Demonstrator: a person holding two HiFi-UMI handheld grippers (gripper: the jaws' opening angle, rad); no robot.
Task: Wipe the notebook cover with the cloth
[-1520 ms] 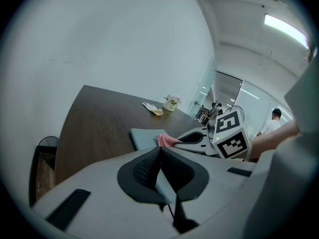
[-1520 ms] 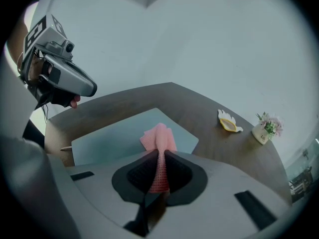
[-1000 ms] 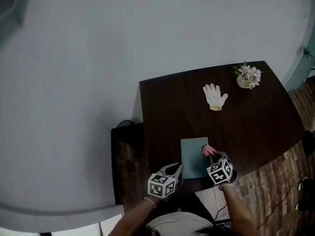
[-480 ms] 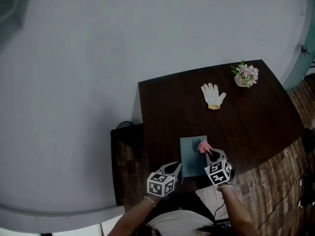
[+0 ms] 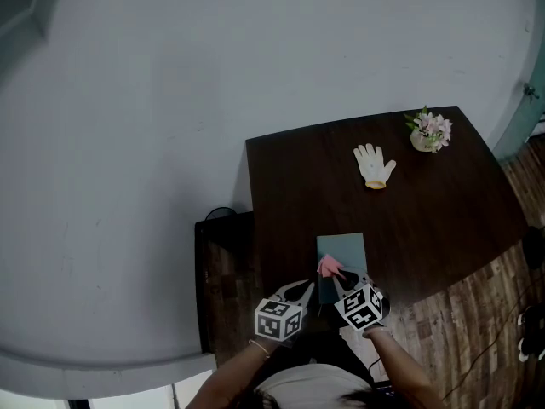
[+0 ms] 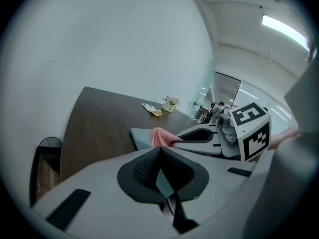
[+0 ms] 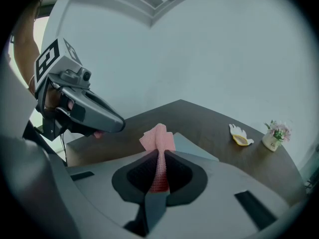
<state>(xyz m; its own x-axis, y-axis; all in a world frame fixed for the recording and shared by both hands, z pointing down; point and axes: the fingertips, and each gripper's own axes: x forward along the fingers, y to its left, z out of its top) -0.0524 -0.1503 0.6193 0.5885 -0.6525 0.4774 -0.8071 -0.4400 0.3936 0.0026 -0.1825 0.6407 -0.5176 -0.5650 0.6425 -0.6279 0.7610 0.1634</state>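
Lower centre of the head view: right gripper (image 5: 335,278), jaws closed on the pink cloth (image 5: 329,267), holds it on the teal notebook (image 5: 344,249) at the desk's (image 5: 426,220) near edge; left gripper (image 5: 310,290) jaws clamp the notebook's near corner.

In the head view the notebook's (image 5: 342,247) near end is hidden under the left gripper (image 5: 307,290) and the right gripper (image 5: 337,277). The cloth's (image 7: 158,136) near end is lost between the right gripper's pads. The far-right figures (image 6: 218,108) are too small to tell. The dark object (image 5: 223,262) left of the table (image 5: 443,203) is unclear.
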